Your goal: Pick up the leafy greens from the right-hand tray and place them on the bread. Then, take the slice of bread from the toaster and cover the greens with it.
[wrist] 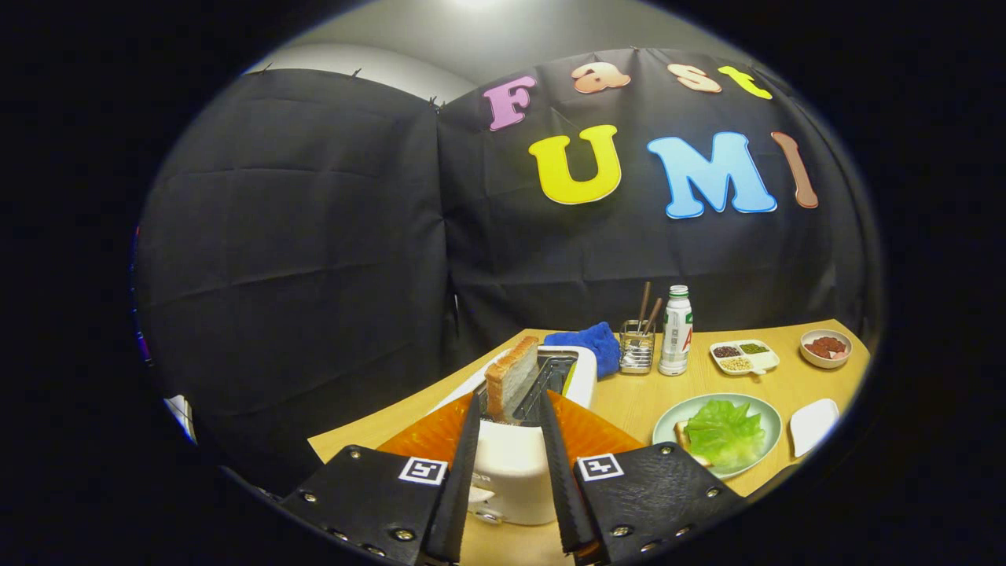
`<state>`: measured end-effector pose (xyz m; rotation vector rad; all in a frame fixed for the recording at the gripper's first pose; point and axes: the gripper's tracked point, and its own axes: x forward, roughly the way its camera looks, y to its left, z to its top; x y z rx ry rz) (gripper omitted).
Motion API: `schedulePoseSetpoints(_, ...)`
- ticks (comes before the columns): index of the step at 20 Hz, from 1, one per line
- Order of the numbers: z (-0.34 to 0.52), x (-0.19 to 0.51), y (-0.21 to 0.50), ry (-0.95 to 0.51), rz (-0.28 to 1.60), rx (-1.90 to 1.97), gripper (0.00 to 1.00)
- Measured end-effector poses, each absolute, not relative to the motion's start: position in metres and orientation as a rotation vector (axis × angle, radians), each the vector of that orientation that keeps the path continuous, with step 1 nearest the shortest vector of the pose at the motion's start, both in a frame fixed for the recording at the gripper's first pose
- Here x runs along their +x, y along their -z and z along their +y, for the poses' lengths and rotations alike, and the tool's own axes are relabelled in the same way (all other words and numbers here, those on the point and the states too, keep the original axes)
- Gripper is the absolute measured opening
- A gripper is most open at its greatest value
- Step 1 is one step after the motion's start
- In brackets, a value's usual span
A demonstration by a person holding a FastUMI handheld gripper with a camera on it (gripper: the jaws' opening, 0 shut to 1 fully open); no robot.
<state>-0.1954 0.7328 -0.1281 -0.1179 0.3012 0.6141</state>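
Gripper fingers, black and ribbed, spread apart either side of a white toaster on an orange tray; square markers sit on both pads. Toast slice stands upright in the slot. Rightward: blue cloth, bottle, green plate with lettuce atop bread.
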Motion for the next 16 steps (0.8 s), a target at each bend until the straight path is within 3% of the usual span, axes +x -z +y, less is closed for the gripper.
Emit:
schedulePoseSetpoints(10,0.76,-0.16,0.144,-0.517,0.316,-0.118,0.46)
schedulePoseSetpoints(12,0.766,-0.165,0.146,-0.526,0.34,-0.116,0.21)
schedulePoseSetpoints(13,0.763,-0.156,0.148,-0.508,0.339,-0.128,0.21)
schedulePoseSetpoints(14,0.757,-0.165,0.143,-0.508,0.323,-0.115,0.06)
schedulePoseSetpoints(16,0.769,-0.156,0.15,-0.518,0.311,-0.125,0.06)
